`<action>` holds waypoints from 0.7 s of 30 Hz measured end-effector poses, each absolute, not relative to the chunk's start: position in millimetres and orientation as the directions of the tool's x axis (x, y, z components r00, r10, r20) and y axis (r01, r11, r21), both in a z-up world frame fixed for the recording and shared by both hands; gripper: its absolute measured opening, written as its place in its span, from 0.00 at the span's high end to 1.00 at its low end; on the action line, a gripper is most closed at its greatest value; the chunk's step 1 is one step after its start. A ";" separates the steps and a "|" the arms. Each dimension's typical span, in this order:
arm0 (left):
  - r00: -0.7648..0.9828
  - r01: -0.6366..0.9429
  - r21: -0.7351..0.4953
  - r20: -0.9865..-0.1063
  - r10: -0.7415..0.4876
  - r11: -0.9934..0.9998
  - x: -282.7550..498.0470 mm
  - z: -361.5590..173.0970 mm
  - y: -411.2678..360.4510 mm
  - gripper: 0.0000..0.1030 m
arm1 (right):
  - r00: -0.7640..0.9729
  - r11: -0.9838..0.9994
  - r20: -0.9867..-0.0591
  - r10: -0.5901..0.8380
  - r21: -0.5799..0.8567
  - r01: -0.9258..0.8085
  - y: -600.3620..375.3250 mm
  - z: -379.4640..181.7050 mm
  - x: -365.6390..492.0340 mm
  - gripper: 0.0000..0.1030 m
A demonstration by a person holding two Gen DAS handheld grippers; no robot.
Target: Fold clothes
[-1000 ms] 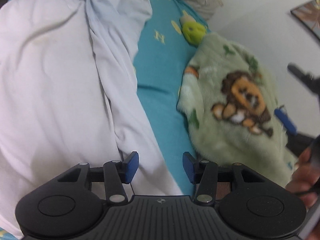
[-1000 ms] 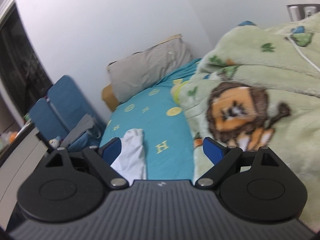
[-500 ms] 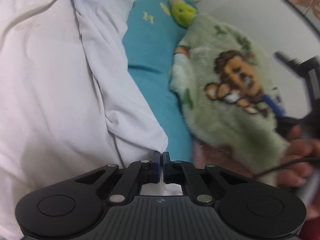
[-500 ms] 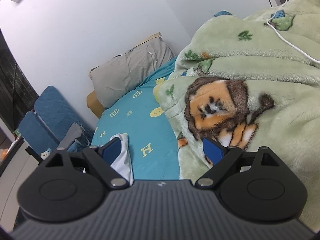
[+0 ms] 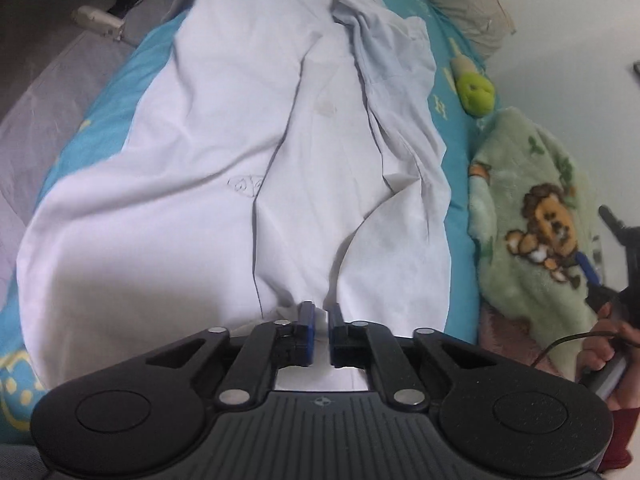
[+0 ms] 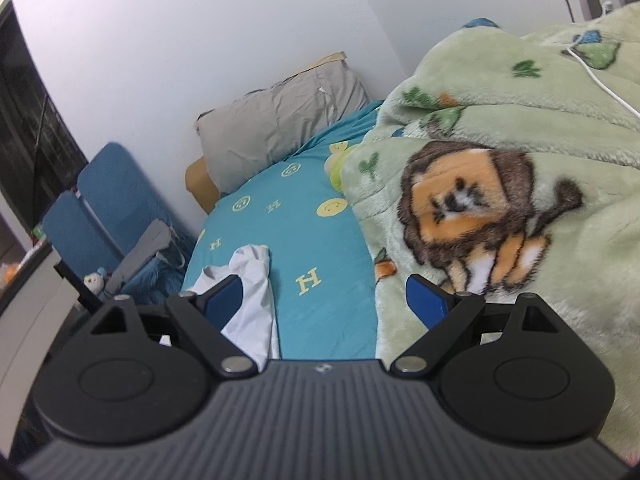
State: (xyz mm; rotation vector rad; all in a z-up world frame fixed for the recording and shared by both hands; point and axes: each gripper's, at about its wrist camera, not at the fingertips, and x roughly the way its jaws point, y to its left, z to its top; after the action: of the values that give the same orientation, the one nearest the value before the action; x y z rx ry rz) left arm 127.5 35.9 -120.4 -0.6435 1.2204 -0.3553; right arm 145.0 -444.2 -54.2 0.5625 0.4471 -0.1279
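Observation:
A white garment (image 5: 248,152) lies spread lengthwise on the teal bed sheet (image 5: 104,120), with a fold along its right side. My left gripper (image 5: 320,330) is shut on the garment's near edge, the cloth pinched between the blue pads and lifted into a ridge. My right gripper (image 6: 324,300) is open and empty, held above the bed; its far end shows in the left wrist view (image 5: 616,280) at the right edge. One end of the white garment (image 6: 248,280) shows behind its left finger.
A green lion blanket (image 6: 500,200) is heaped on the right of the bed, with a white cable (image 6: 600,80) over it. A grey pillow (image 6: 280,120) lies at the head. A green plush toy (image 5: 474,88) lies beside the blanket. Blue chairs (image 6: 100,208) stand left of the bed.
My left gripper went from open to shut on the garment's near edge, then pulled back and up, bringing the whole garment into view. My right gripper stayed open, shifting slightly.

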 end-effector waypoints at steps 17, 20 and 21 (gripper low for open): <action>0.164 0.139 -0.452 -0.867 -0.471 0.881 80.3 -125.3 -60.2 0.57 | 0.864 0.903 -0.495 0.091 0.407 0.138 -399.2 -63.5 162.7 0.13; 0.156 0.196 -0.461 -0.857 -0.492 0.865 75.6 -121.2 -62.2 0.95 | 0.857 0.910 -0.502 0.115 0.399 0.111 -390.2 -65.1 166.8 0.13; 0.154 0.216 -0.474 -0.847 -0.509 0.854 74.1 -117.0 -61.4 0.95 | 0.854 0.913 -0.506 0.120 0.393 0.105 -387.4 -65.7 168.0 0.13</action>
State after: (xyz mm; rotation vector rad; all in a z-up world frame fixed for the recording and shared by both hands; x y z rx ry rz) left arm 74.1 -61.4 -117.0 -0.2647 1.3198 -0.5282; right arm 168.0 -387.4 -65.7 0.4245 0.5517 0.0085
